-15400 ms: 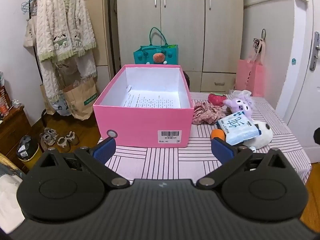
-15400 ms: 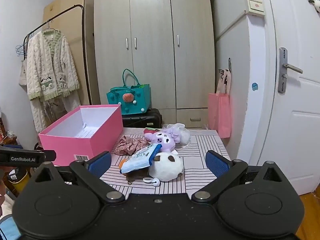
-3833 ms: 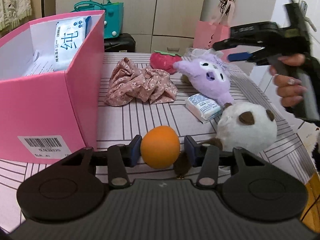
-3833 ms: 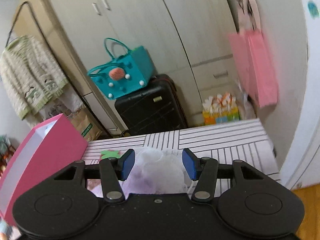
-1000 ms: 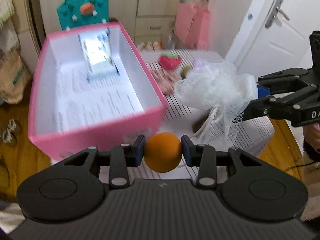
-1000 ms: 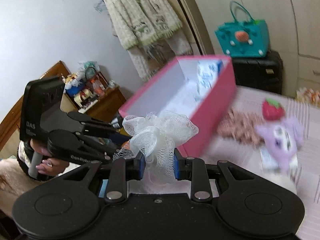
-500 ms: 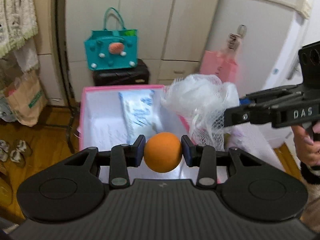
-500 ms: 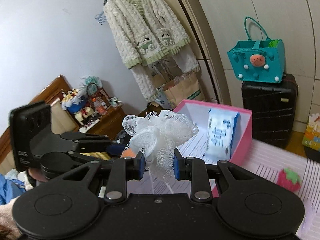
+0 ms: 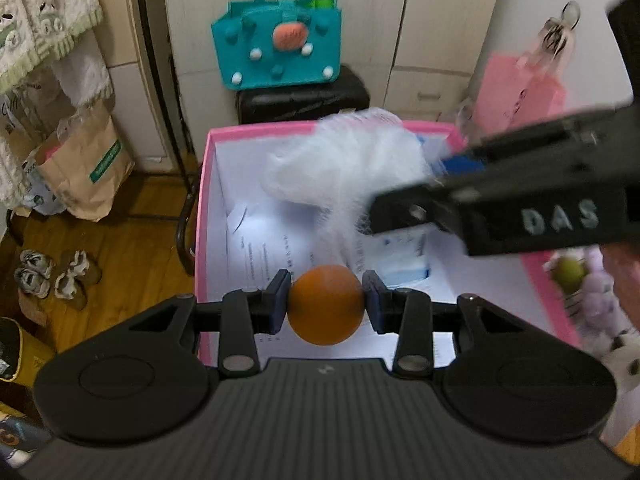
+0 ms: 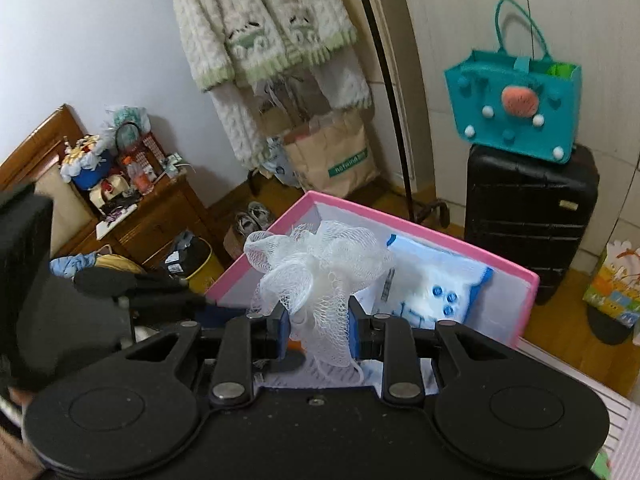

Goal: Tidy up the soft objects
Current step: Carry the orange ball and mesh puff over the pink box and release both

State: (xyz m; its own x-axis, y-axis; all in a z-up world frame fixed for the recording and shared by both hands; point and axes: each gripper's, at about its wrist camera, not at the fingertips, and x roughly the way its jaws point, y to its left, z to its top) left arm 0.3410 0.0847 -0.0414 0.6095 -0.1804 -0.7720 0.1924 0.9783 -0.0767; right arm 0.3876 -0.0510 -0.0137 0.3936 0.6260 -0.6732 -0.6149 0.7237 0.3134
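Note:
My left gripper (image 9: 326,306) is shut on an orange ball (image 9: 326,304) and holds it above the near end of the open pink box (image 9: 203,216). My right gripper (image 10: 318,330) is shut on a white mesh bath puff (image 10: 316,268), also over the box (image 10: 520,272); the puff shows blurred in the left wrist view (image 9: 352,168). A blue-and-white tissue pack (image 10: 432,288) lies inside the box. The right gripper's black body (image 9: 520,216) crosses the left wrist view, and the left gripper (image 10: 160,296) shows at the left of the right wrist view.
A purple plush (image 9: 600,292) and a white plush (image 9: 624,356) lie on the table right of the box. Behind stand a black suitcase (image 10: 528,216) with a teal bag (image 10: 516,104), a clothes rack with a fluffy robe (image 10: 260,20), a paper bag (image 10: 332,156) and a wooden cabinet (image 10: 132,216).
Both grippers have moved further over the box and tilted down into it. The right gripper with the puff has come closer to the left one. Both holds are unchanged.

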